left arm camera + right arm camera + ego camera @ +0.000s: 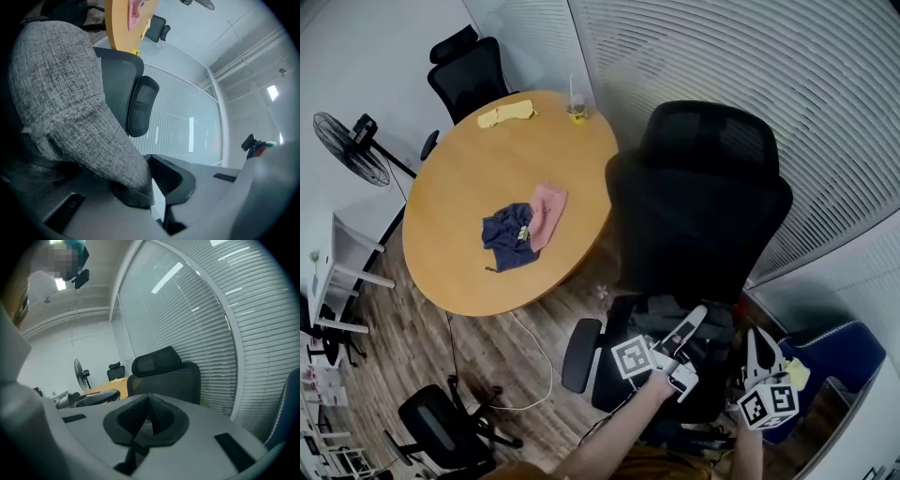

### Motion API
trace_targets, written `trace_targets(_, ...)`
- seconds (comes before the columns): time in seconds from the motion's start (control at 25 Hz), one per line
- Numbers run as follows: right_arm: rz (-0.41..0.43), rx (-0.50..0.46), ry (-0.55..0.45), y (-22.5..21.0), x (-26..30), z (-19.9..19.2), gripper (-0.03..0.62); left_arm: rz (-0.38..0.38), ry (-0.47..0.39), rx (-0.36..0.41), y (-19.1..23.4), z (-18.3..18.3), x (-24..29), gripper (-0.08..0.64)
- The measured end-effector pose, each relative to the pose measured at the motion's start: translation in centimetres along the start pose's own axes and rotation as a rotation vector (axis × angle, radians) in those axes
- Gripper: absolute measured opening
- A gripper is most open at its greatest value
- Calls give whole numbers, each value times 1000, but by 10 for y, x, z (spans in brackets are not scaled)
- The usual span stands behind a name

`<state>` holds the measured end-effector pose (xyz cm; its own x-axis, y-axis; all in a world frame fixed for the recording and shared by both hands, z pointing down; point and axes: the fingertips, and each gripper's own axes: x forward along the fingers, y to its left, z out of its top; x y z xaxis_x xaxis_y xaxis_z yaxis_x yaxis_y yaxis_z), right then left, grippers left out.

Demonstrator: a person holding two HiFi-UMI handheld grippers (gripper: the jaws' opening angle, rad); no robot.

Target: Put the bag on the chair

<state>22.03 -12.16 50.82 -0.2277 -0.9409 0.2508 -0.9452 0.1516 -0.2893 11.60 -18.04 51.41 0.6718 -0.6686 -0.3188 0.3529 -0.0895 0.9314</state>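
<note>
A grey woven bag (673, 317) lies on the seat of the black high-backed office chair (703, 206). My left gripper (694, 321) reaches over the seat and is shut on a fold of the bag. In the left gripper view the bag's fabric (70, 93) fills the left side and narrows into the left gripper (152, 194); the chair's back (117, 79) rises behind it. My right gripper (759, 345) hovers to the right of the seat, shut with nothing in it. Its pads meet in the right gripper view (149, 404), with the chair (164, 373) beyond.
A round wooden table (469, 187) left of the chair carries a navy garment (508, 236), a pink cloth (547, 214), a yellow cloth (506, 114) and a cup (577, 103). Another black chair (469, 70) and a fan (352, 150) stand behind. A blue seat (839, 352) is at right.
</note>
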Motion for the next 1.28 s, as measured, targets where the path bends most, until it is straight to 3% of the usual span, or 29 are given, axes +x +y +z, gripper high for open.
trace_targets(0.56, 40, 28, 61, -23, 60, -13, 12, 13, -32, 28, 31, 48, 48, 23)
trace_targets(1.28, 11, 42, 86, -33, 58, -25, 12, 23, -77, 36, 52, 78, 73, 23)
